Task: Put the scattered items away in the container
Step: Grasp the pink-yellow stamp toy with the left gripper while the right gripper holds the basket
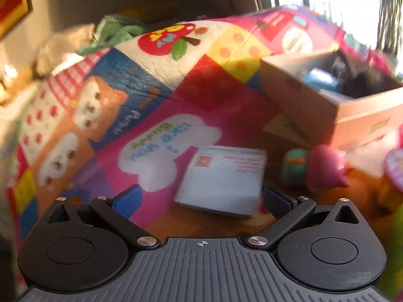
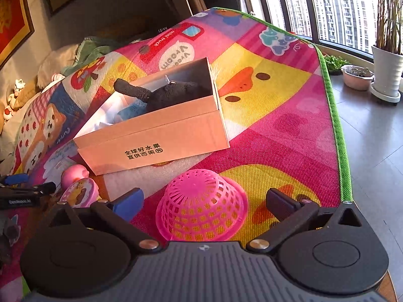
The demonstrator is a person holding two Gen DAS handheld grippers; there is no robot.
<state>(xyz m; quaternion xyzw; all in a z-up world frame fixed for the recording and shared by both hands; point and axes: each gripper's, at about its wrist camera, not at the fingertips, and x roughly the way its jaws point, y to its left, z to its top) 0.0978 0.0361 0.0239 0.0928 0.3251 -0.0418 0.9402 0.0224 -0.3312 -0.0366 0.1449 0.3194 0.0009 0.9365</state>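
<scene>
My left gripper (image 1: 201, 201) is open, its fingers on either side of a flat white box with red print (image 1: 221, 178) lying on the play mat. Right of it stand a small teal toy (image 1: 293, 167) and a pink pig toy (image 1: 325, 168). The open cardboard box (image 1: 335, 100) sits behind them, holding a dark plush and a blue item. My right gripper (image 2: 204, 201) is open around an upturned pink mesh basket (image 2: 201, 206) on the mat. The cardboard box (image 2: 156, 141) lies beyond, with the dark plush (image 2: 171, 93) inside. The pig (image 2: 73, 173) and a round pink case (image 2: 80, 192) are at left.
The colourful play mat (image 2: 264, 125) ends at a green edge on the right, with tiled floor, plant pots (image 2: 386, 73) and windows beyond. Pillows and a green cloth (image 1: 113, 32) lie at the far left. The left gripper shows in the right wrist view (image 2: 25, 188).
</scene>
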